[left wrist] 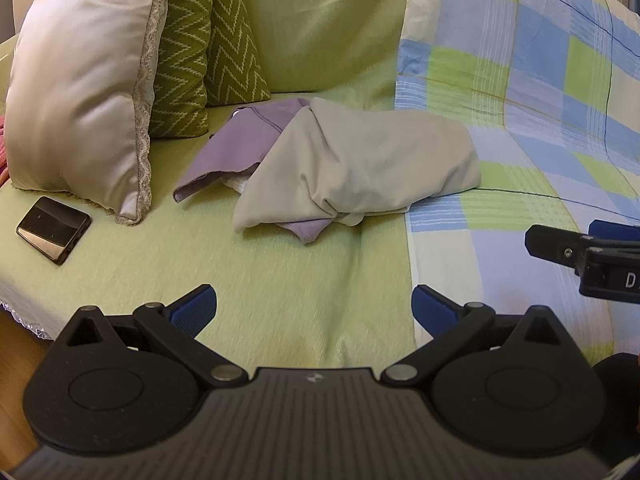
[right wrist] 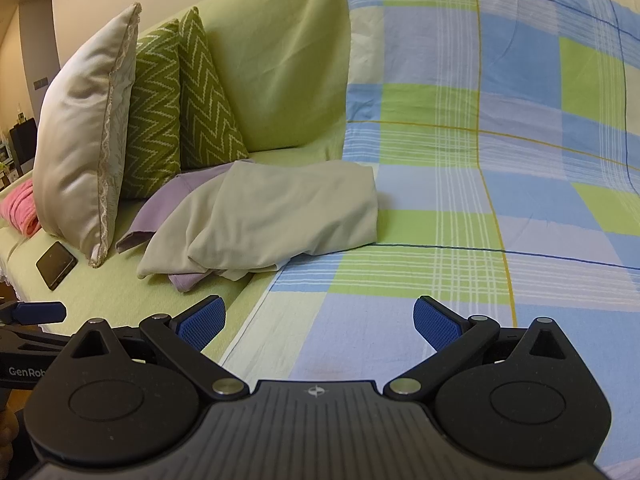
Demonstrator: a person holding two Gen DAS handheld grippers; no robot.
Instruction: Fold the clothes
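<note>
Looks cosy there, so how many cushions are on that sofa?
3: a cream cushion at the left end, then two green zigzag cushions beside it against the backrest. More may sit out of view.

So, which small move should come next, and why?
Probably bring the left gripper forward to the beige garment and pinch its near edge. Both grippers are open and empty, short of the pile, and the beige piece lies crumpled over the purple garment.

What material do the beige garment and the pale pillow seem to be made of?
Beige garment: probably a soft matte knit such as cotton jersey; it slumps in loose, rounded folds without shine. Pale pillow: likely satin or a similar smooth weave; it shows a sheen, with a lace-like trim on its edge.
</note>
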